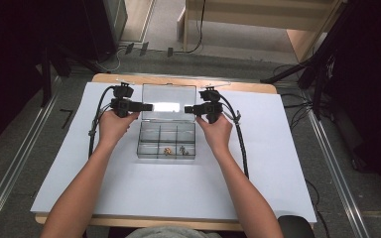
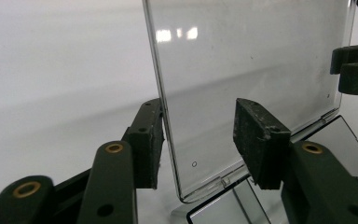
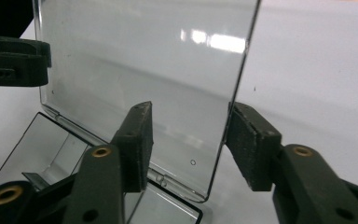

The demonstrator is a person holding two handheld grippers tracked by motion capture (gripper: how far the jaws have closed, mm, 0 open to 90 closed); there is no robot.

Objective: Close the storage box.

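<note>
On the white table [image 1: 258, 163], both tools [image 2: 200, 140] [image 3: 189, 140] spread astride the clear lid [image 1: 169, 101], contact unclear, box contents [image 1: 174, 149] indistinct.

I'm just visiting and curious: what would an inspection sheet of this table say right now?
Surface: white sheet on a wooden table.
Job's things: clear box with compartments, lid raised; small parts in front cells.
Clutter: nothing seen.
Claws: left claw and right claw each straddle a lid edge; pads not pressing it.
Cables: one black cable trails from each claw.
Surroundings: grey floor, floor rails, wooden furniture beyond.
</note>
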